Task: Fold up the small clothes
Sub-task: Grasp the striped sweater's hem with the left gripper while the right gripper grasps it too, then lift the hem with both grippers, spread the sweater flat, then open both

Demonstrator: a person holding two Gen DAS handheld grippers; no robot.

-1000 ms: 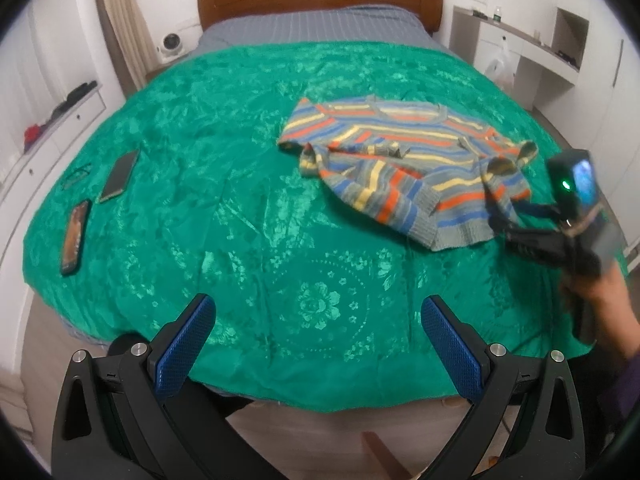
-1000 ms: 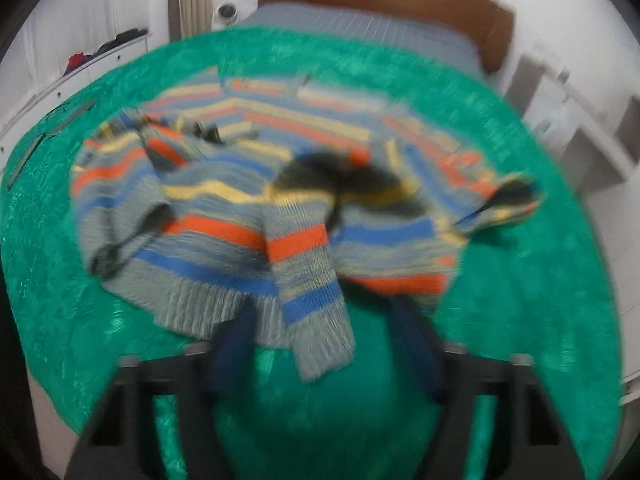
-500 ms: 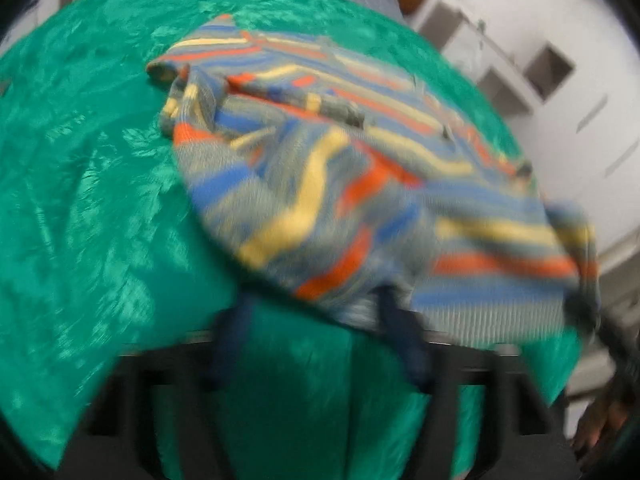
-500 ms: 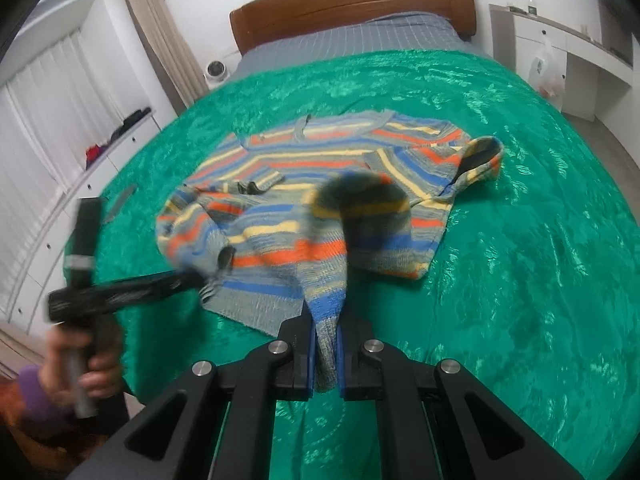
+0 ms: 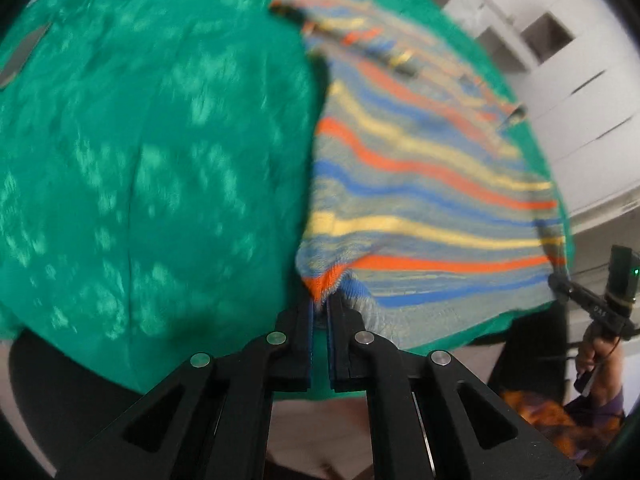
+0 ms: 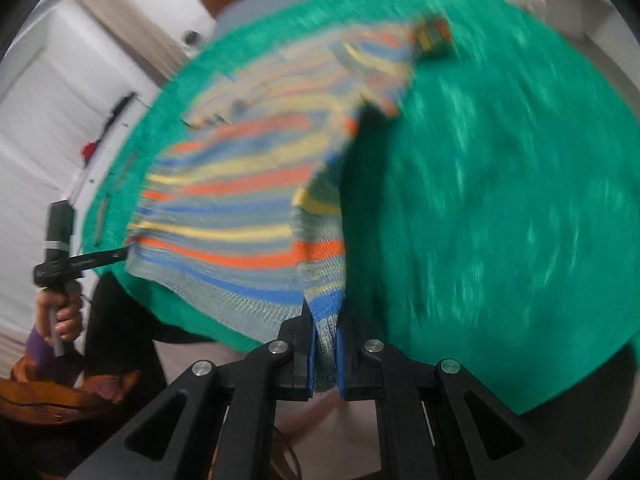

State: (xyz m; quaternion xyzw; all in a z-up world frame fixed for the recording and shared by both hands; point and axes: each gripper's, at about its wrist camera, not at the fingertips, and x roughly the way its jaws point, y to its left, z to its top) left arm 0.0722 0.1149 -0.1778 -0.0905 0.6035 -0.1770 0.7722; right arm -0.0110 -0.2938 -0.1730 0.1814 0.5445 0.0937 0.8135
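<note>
A second ago the left gripper (image 5: 319, 304) stood back from the bed with its fingers wide apart and nothing between them; now those fingers are pressed together on the near left corner of the striped sweater (image 5: 420, 200), at the hem where an orange band meets the ribbing. The sweater itself lay crumpled then, with folds heaped over its front; now its lower edge runs as one taut line from this corner across to the other. In my judgement this means the garment has been taken by both hem corners and is being spread out flat, the groundwork before any fold is made.

The sweater lies on the green patterned bedspread (image 5: 152, 160), near the foot edge of the bed, its hem toward the grippers and its upper part toward the headboard. It is a knit of grey, blue, yellow and orange stripes with a grey ribbed hem; motion blur hides finer detail.

On the right, the right gripper (image 6: 326, 344) has its fingers clamped on the opposite hem corner, as it did half a second ago
</note>
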